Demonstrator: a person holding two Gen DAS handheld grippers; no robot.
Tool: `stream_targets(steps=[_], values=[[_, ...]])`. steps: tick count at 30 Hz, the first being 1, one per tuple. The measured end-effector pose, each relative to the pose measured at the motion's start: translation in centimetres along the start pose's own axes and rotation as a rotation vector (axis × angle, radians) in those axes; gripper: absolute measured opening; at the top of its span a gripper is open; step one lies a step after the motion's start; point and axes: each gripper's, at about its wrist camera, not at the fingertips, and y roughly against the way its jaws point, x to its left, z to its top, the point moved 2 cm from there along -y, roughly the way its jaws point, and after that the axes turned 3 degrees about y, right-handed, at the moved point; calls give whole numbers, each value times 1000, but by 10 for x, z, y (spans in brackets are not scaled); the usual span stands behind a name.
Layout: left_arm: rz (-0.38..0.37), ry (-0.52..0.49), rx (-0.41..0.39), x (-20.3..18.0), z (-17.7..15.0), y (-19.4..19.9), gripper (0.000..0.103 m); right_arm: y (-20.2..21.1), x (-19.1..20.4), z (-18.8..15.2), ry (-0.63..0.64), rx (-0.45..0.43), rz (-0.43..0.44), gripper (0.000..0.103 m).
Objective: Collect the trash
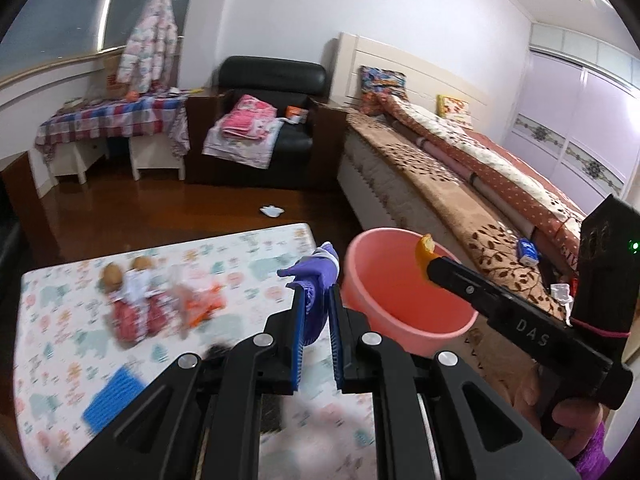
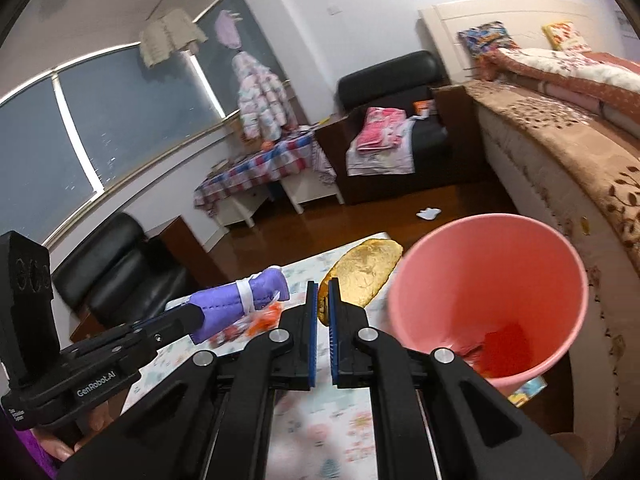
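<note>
A pink bin (image 2: 486, 300) is stood just ahead-right of both claws as the drop target, w/ a purple cloth bundle (image 1: 316, 284) clamped in the left gripper (image 1: 314, 312) & an orange peel (image 2: 360, 276) pinched in the right gripper (image 2: 323, 304), both carried toward it, prob. for dumping.

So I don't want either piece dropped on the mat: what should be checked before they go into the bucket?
1. Left gripper clamped on the purple bundle: ok.
2. Right gripper clamped on the orange peel: ok.
3. Bucket mouth open and facing the grippers: ok.
4. Peel over the bucket's mouth: ok in the left view.
5. Bundle over the mouth: not ok, it is beside the rim.
6. Room left in the bucket: ok, only something red at the bottom.
</note>
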Motion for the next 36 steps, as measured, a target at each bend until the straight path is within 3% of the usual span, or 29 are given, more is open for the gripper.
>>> stream_targets(steps=[10, 15, 20, 22, 24, 25, 26, 36], values=[[-102, -100, 82, -71, 14, -82, 11, -15, -82, -4, -117, 38, -89, 5], [-103, -142, 129, -92, 8, -121, 11, -27, -105, -12, -155, 69, -111, 6], [-94, -128, 175, -89, 0, -143, 11, -37, -120, -22, -201, 110, -125, 6], [-93, -118, 185, -88, -3, -147, 16, -39, -123, -24, -205, 124, -138, 8], [-94, -115, 189, -87, -5, -149, 25, -40, -123, -26, -213, 132, -141, 22], [-92, -119, 186, -86, -5, -147, 30, -40, -123, -27, -221, 129, -138, 34], [-90, -127, 179, -87, -5, -146, 32, -39, -123, -27, -228, 122, -133, 38], [-66, -86, 113, -68, -3, -106, 33, -22, -95, -23, -173, 91, -146, 38]])
